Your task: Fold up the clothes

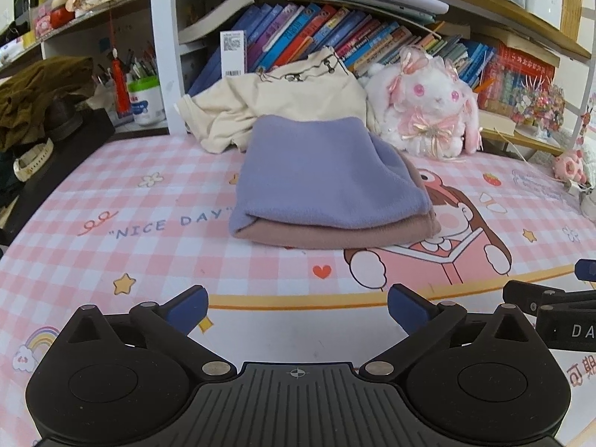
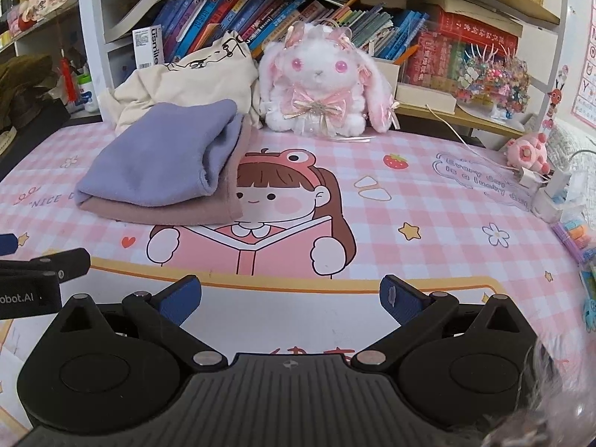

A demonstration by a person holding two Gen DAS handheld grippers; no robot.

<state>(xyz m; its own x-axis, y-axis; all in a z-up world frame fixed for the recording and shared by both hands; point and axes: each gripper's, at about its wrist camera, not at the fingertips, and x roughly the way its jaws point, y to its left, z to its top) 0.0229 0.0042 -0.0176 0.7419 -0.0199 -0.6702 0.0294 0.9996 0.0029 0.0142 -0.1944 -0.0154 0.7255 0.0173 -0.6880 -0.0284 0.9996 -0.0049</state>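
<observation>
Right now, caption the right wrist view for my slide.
Open right tongs face a folded purple garment stacked on a pink one; cream shirt lies unfolded behind.

Both views are evenly and brightly lit by soft, diffuse light; only faint shadows are cast. Straight lines are bent by fisheye distortion, and corners are darkened. A blurred smear is seen at the right wrist view's lower right.

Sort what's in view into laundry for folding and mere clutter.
For the job: purple garment, folded atop the pink garment; cream garment, crumpled behind them.

Lying about: plush rabbit, books, green-lidded tub, pink plush toy.
</observation>
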